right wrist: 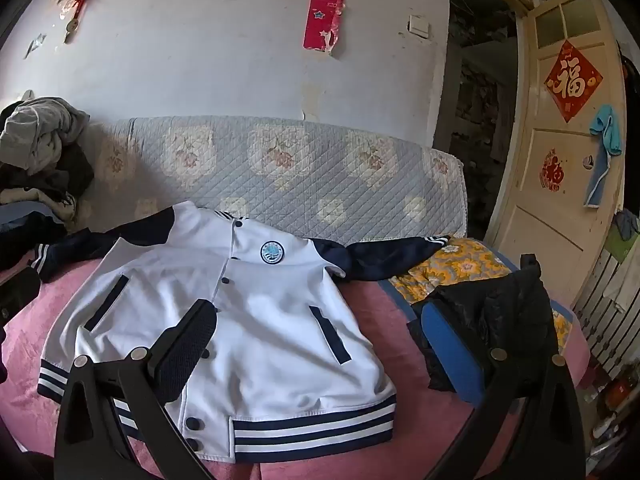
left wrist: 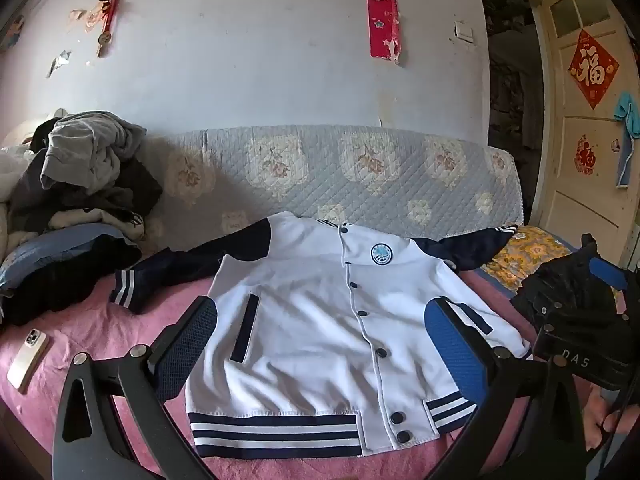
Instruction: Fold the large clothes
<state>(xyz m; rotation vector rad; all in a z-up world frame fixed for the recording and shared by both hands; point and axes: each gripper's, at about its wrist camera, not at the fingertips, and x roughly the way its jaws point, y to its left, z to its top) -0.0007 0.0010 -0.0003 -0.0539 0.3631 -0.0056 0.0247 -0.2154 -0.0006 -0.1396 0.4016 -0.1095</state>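
Observation:
A white baseball jacket (left wrist: pixel 312 312) with navy sleeves, dark snap buttons and striped hem lies front up, spread flat on the pink bedspread (left wrist: pixel 100 332). Its sleeves reach out to both sides. My left gripper (left wrist: pixel 324 346) hovers open above the jacket's lower half, with one finger over each pocket area and nothing between the fingers. In the right wrist view the same jacket (right wrist: pixel 240 312) lies left of centre. My right gripper (right wrist: pixel 318 350) is open above its right edge, the left finger over the button line and the right finger over a black garment (right wrist: pixel 500 312).
A pile of grey and dark clothes (left wrist: pixel 88 184) sits at the back left, and a phone (left wrist: pixel 28 354) lies on the bedspread at the left. A yellow floral quilt (right wrist: pixel 452 268) lies at the right. The quilted sofa back (left wrist: pixel 340 168) runs behind, and a door (right wrist: pixel 560 152) stands right.

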